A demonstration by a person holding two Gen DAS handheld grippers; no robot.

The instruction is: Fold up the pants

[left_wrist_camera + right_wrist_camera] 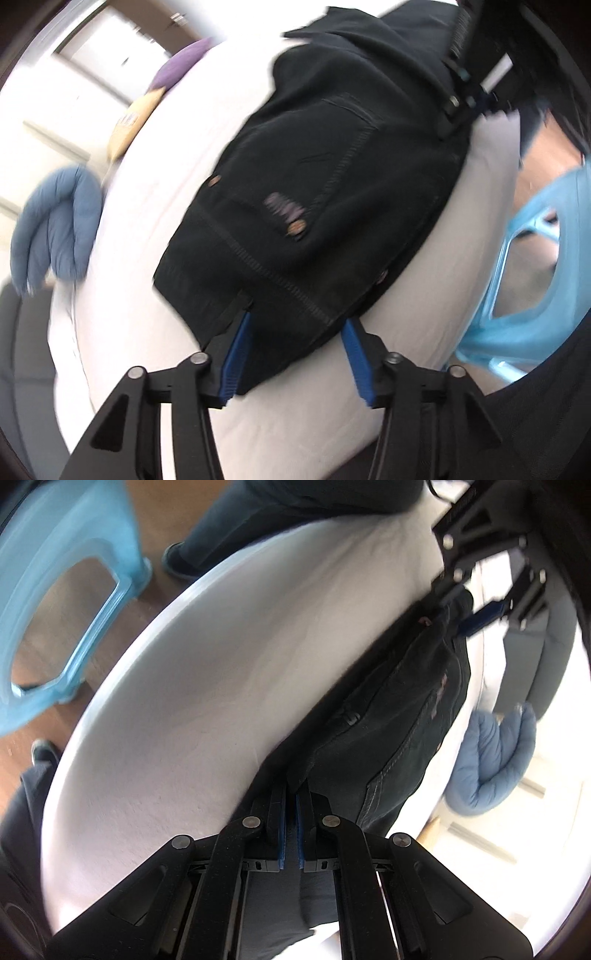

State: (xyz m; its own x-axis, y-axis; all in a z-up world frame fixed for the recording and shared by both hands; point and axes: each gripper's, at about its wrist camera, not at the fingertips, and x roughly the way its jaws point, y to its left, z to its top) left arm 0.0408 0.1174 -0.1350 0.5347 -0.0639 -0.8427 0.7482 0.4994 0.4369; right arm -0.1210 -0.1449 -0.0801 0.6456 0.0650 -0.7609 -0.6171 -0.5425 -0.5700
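Looking along the left tool (295, 354), the black jeans (317, 192) lie folded on a white bed (295, 424), the bundle's long axis running away from the tool toward the upper right, where the right tool (458, 92) sits at the far end. The left tool's blue pads (236, 362) stand apart, straddling the near waistband corner without pressing it, so this side is let go of the cloth. A back pocket and copper rivets face up; a small purplish label near the pocket is too blurred to read. A light-blue plastic stool (524, 295) stands off the bed's edge, and a blue padded cushion (55, 236) lies farther out to the left. From the right wrist, the right tool (291, 808) has its pads nearly together, pinching a fold of the jeans (399, 716), which stretch from it toward the left tool (469, 605) at upper right. The next fold likely turns on this long axis between the two tools; the right one alone has the cloth. No writing is legible in either view.
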